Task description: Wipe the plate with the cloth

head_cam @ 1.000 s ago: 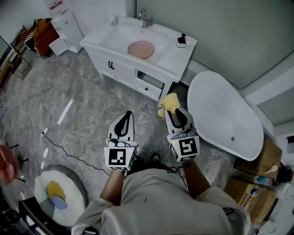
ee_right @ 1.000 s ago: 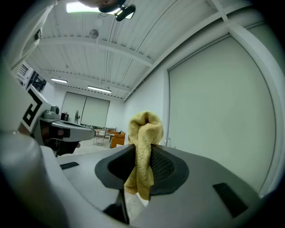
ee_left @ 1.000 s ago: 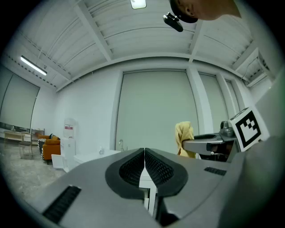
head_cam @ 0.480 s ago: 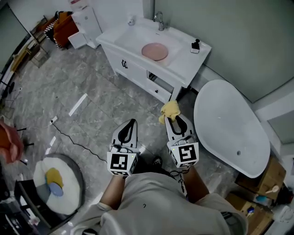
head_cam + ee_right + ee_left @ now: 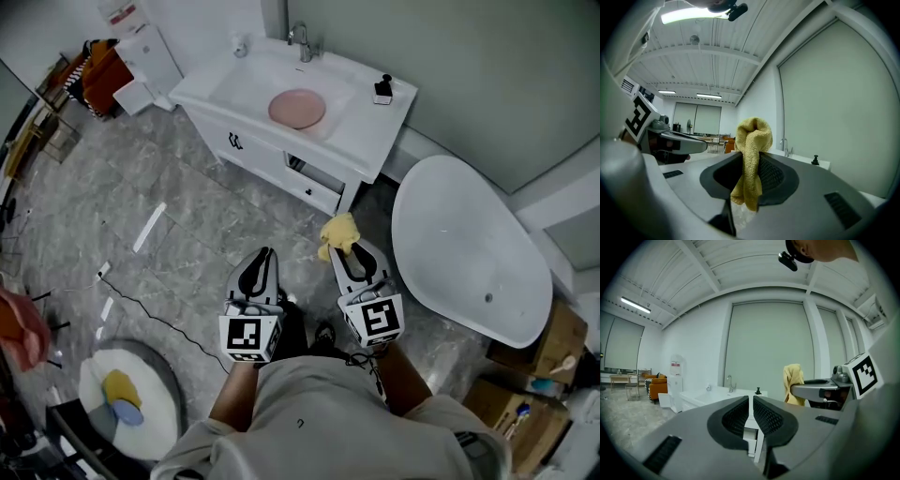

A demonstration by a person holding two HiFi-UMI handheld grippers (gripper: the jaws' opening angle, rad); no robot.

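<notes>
Pinches the yellow cloth between the right fingers, clamped tight on its folds, with a bunched knob standing above the pads and a loose tail hanging below. Presses the left fingers together with nothing between them. Holds the right gripper and the left gripper side by side in front of the waist, both aimed forward over the grey marbled floor toward the white vanity. Leaves the pink plate well apart from the cloth and from both grippers, lying flat in the sink set into the vanity's white tabletop. Behind the basin, a chrome faucet; at the tabletop's right end, a small black dispenser. To the right of the vanity and near the right gripper, a white oval bathtub. Far left on the floor, a thin dark cable, and a round white mat with a yellow and a blue thing on it, too small to tell what.
</notes>
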